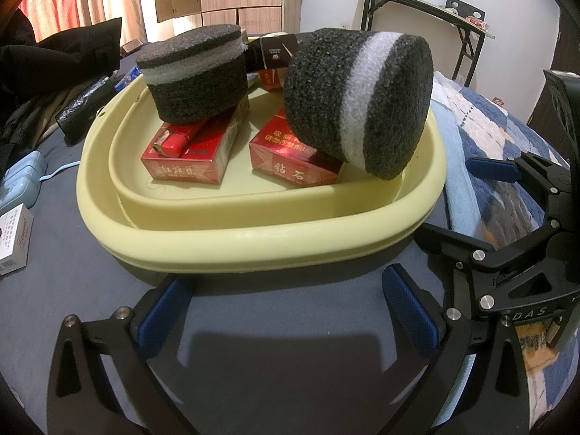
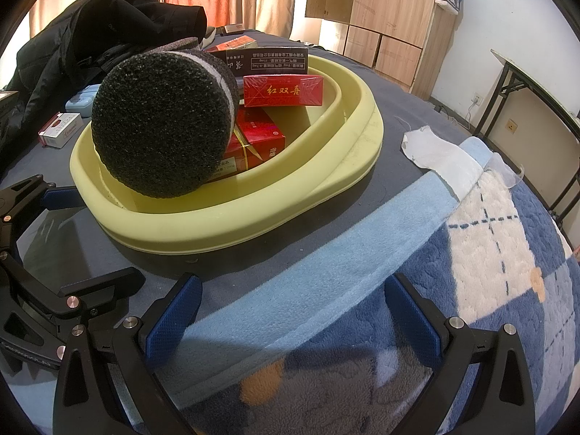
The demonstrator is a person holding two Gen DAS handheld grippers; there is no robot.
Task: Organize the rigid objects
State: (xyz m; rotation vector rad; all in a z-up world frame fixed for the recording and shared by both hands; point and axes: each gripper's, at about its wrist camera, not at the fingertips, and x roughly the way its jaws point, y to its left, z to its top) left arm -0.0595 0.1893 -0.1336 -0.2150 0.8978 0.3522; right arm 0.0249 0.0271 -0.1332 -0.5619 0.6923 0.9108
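Observation:
A pale yellow basin [image 1: 253, 243] [image 2: 253, 217] sits on the grey bed sheet. In it lie red cigarette boxes [image 1: 293, 159] [image 2: 282, 90], with a red lighter [image 1: 181, 141] on the left box [image 1: 192, 166]. A black box [image 1: 272, 54] [image 2: 268, 59] lies at the back. One dark foam cylinder [image 1: 195, 76] stands upright on the left box. Another foam cylinder [image 1: 359, 101] [image 2: 159, 123] leans tilted against the basin's rim. My left gripper [image 1: 286, 308] [image 2: 90, 239] is open just before the basin. My right gripper [image 2: 290, 308] [image 1: 460, 203] is open beside the basin, over the blanket edge.
A white cigarette pack [image 1: 12, 243] [image 2: 59, 130] and a light blue case [image 1: 21, 181] lie left of the basin. A black jacket [image 2: 90, 25] is piled behind. A blue plaid blanket [image 2: 489, 253] and a white cloth [image 2: 442, 156] lie to the right. A folding table [image 1: 435, 11] stands by the wall.

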